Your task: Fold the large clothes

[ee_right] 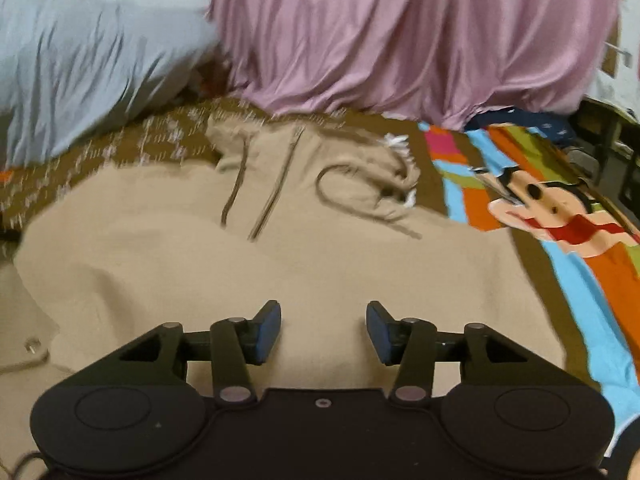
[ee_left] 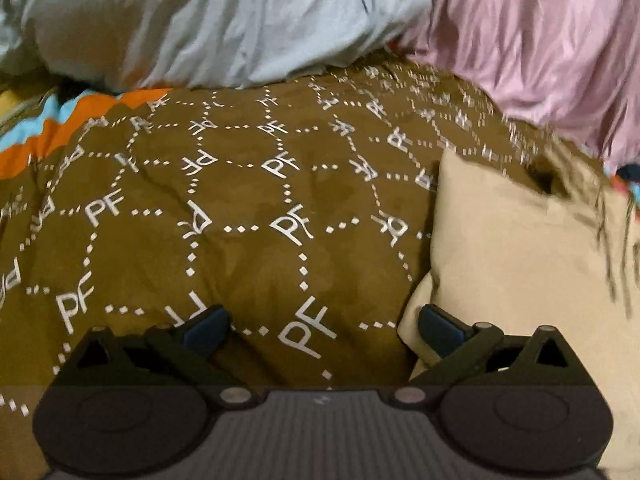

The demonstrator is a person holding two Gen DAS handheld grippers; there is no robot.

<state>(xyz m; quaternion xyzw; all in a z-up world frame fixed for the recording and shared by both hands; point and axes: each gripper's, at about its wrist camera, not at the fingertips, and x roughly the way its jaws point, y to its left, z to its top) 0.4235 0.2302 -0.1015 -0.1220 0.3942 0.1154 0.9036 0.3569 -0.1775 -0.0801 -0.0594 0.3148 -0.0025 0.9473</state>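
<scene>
A beige hooded garment [ee_right: 280, 248] with dark drawstrings lies spread on the bed. In the left wrist view its edge [ee_left: 520, 260] fills the right side. My right gripper [ee_right: 323, 330] is open and empty, hovering over the middle of the garment. My left gripper [ee_left: 322, 326] is open and empty over the brown bedspread [ee_left: 240, 220], its right finger [ee_left: 440, 326] by the garment's left edge.
The brown bedspread carries white "PF" letters and a colourful cartoon panel [ee_right: 560, 216] at the right. A light blue pillow [ee_left: 208, 20] and a pink bundle of cloth [ee_right: 400, 32] lie at the far side of the bed.
</scene>
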